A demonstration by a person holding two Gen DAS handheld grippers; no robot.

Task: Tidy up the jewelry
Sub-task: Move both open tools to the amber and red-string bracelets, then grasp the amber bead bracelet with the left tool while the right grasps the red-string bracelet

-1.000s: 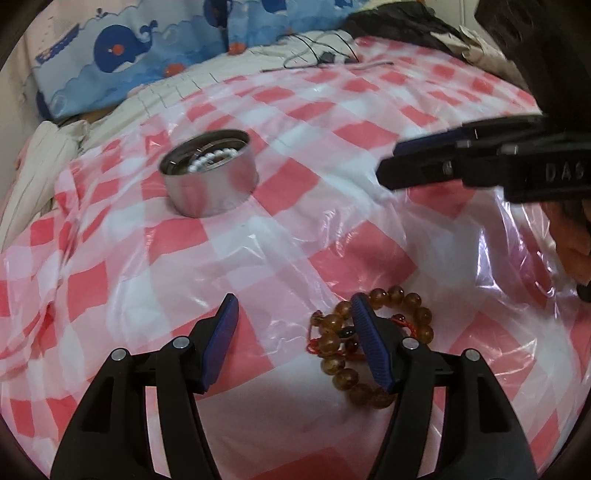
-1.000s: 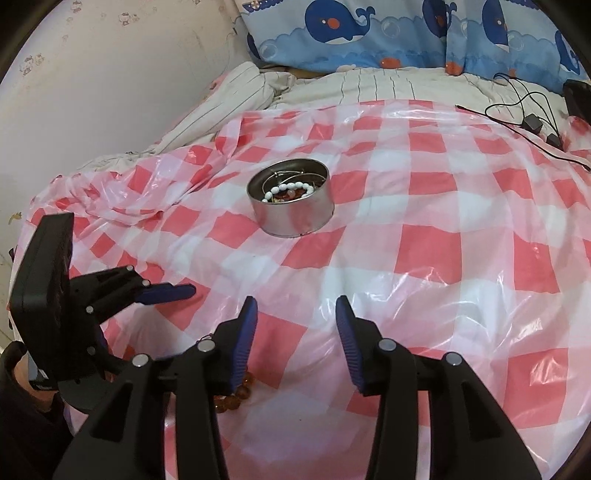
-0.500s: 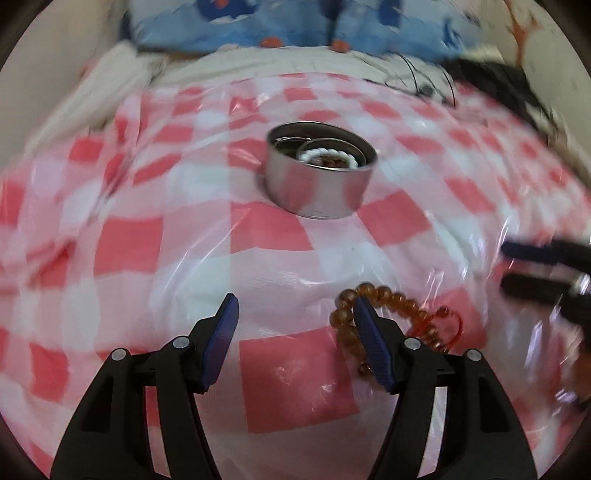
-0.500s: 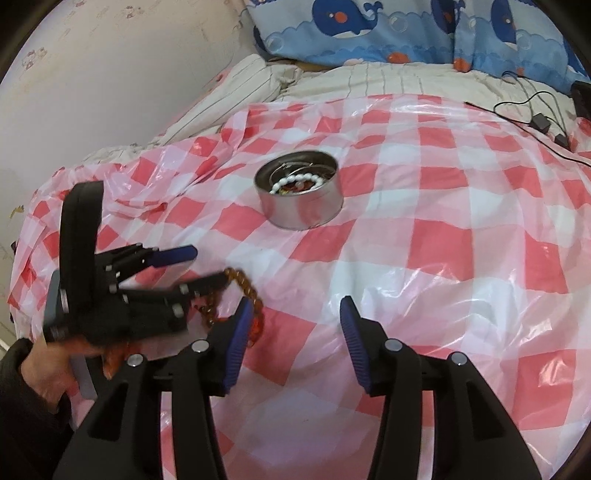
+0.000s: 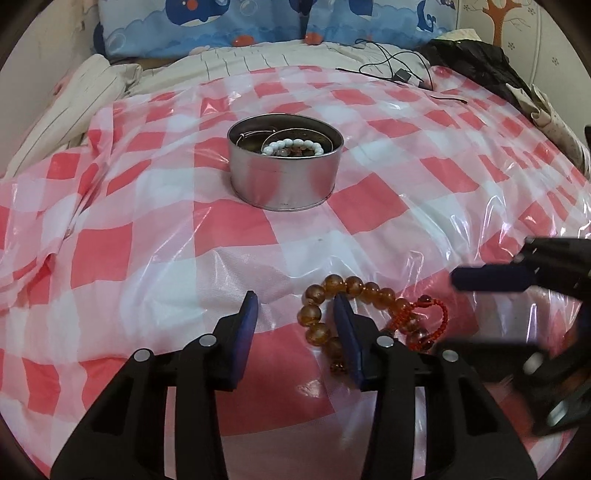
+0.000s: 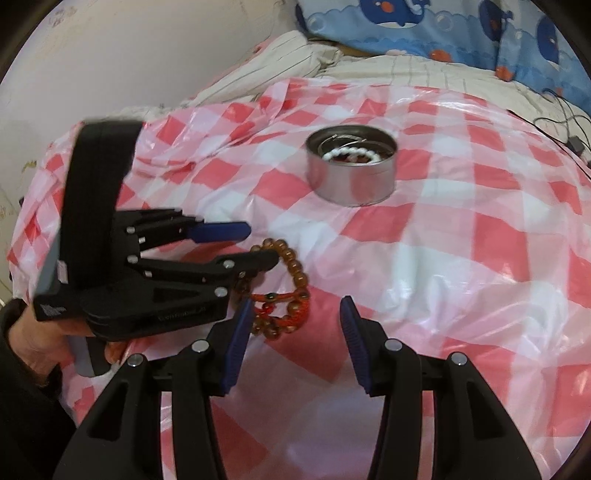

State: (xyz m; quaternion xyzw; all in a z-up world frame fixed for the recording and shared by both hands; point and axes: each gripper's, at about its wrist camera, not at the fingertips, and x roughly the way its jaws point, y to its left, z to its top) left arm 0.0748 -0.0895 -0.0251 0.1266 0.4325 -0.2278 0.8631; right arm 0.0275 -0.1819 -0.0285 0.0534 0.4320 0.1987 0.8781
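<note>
An amber bead bracelet (image 5: 321,314) with a red cord tassel lies on the red-and-white checked plastic sheet; it also shows in the right wrist view (image 6: 291,266). My left gripper (image 5: 297,306) is open, its right finger resting inside the bracelet's loop. My right gripper (image 6: 291,310) is open just right of the bracelet and shows blurred in the left wrist view (image 5: 491,310). A round metal tin (image 5: 284,166) holding a white bead bracelet stands farther back, also seen in the right wrist view (image 6: 352,170).
A whale-print pillow (image 5: 258,22) and striped bedding (image 5: 74,99) lie behind the sheet. Black cables (image 5: 399,70) and dark clothing (image 5: 480,62) sit at the back right. A wall (image 6: 129,55) is to the left.
The left gripper swung round to face the tin and came closer to the bracelet. The right gripper moved in toward the bracelet from the right.
</note>
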